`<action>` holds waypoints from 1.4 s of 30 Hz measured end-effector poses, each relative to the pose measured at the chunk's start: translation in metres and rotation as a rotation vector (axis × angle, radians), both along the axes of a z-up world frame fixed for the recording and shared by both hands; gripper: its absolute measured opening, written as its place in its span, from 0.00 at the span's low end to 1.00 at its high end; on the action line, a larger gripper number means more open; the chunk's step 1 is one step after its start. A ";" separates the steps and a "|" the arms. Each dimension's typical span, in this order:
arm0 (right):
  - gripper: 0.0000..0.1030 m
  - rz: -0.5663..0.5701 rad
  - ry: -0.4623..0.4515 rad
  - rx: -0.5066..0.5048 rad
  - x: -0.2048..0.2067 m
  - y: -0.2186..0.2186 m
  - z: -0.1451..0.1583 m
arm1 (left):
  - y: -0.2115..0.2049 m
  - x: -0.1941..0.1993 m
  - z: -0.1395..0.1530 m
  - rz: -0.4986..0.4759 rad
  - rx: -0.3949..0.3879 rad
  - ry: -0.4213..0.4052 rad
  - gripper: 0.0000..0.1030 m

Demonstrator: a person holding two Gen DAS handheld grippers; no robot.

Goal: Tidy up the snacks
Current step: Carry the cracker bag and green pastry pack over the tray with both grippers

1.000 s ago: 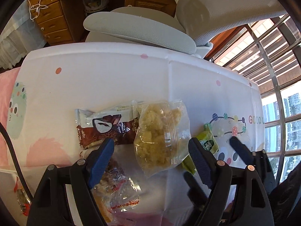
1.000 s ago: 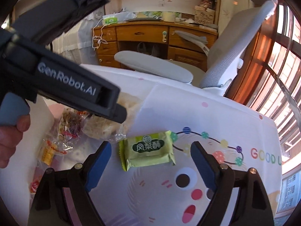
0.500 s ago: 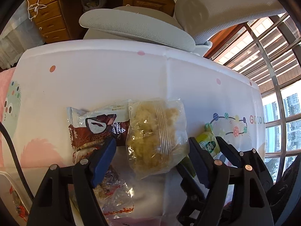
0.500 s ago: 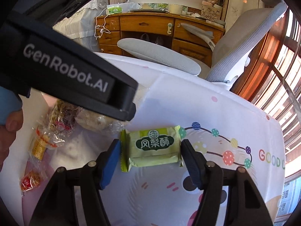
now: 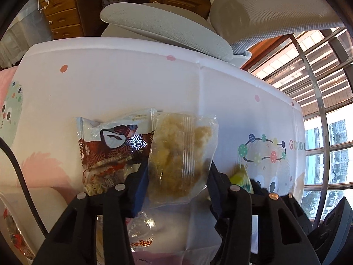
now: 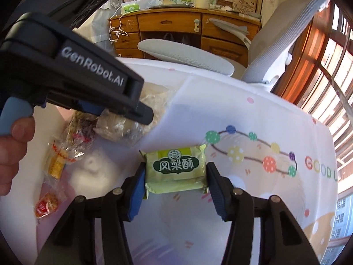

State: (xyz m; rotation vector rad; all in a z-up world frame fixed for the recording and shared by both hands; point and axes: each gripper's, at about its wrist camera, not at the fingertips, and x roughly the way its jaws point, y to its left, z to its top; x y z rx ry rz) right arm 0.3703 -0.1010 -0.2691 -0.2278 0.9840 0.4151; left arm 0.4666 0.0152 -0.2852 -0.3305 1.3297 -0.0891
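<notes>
Now both tongs have just been closing — the left tongs (image 5: 176, 182) pinch the clear bag of golden snack (image 5: 181, 154), the right tongs (image 6: 174, 182) clamp the green pineapple cake packet (image 6: 176, 170) on the tabletop (image 6: 253, 114).

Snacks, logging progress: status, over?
Left gripper closing on clear crumb bag. Right gripper closing on green pastry pack. Brown wrapper touches bag.

The left gripper (image 6: 141, 112) hides most of the clear bag of crumbly snack (image 6: 123, 125). The green packet (image 5: 240, 176) is mostly hidden behind black gripper parts in the left wrist view.
</notes>
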 end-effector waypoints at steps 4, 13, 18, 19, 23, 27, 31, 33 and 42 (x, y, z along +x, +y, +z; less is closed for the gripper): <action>0.51 -0.002 0.043 0.002 -0.010 0.000 0.002 | 0.001 -0.004 0.009 0.020 -0.018 0.001 0.44; 0.51 -0.021 0.193 0.043 -0.054 -0.009 0.010 | -0.011 -0.036 0.059 -0.016 0.004 -0.057 0.44; 0.51 -0.051 0.265 0.080 -0.085 -0.018 0.019 | -0.019 -0.068 0.087 -0.027 0.012 -0.073 0.44; 0.51 -0.057 0.275 0.087 -0.092 -0.020 0.022 | -0.018 -0.074 0.090 -0.028 0.010 -0.075 0.44; 0.51 -0.050 0.284 0.094 -0.121 -0.024 0.034 | -0.019 -0.106 0.108 -0.036 0.016 -0.091 0.44; 0.51 -0.051 0.281 0.101 -0.149 -0.029 0.048 | -0.016 -0.140 0.120 -0.033 0.015 -0.090 0.44; 0.51 -0.060 0.283 0.137 -0.171 -0.034 0.060 | -0.013 -0.175 0.133 -0.016 0.029 -0.102 0.44; 0.51 -0.066 0.288 0.158 -0.178 -0.035 0.064 | -0.010 -0.197 0.140 0.000 0.028 -0.106 0.44; 0.51 -0.045 0.271 0.211 -0.219 -0.039 0.083 | 0.004 -0.283 0.151 0.051 0.019 -0.186 0.44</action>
